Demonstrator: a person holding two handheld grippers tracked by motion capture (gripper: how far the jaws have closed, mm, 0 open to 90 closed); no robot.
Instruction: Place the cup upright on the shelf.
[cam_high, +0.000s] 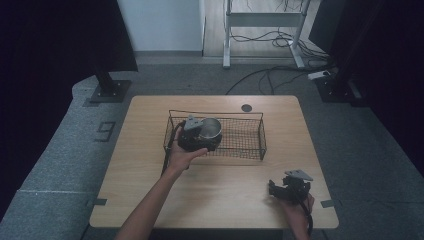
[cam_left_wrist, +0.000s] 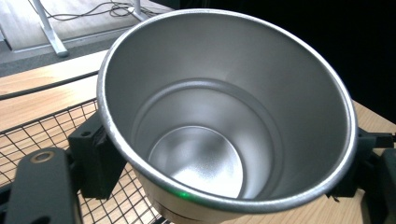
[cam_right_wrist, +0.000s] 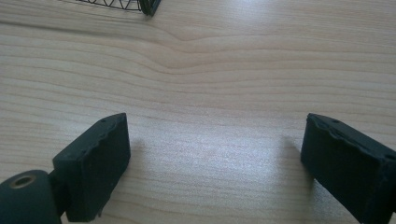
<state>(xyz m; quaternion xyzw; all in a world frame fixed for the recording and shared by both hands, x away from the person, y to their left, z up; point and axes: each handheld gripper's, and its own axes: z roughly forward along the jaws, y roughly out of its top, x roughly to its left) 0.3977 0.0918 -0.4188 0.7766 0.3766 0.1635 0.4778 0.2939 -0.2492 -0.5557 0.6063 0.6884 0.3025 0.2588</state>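
Left hand-held gripper (cam_high: 200, 134) clamps the shiny steel cup (cam_high: 210, 128) over the left end of the black wire mesh basket (cam_high: 248, 140). Right hand-held gripper (cam_right_wrist: 215, 154) rests released, jaws spread above the light wooden table (cam_high: 235, 187), near its front right corner.
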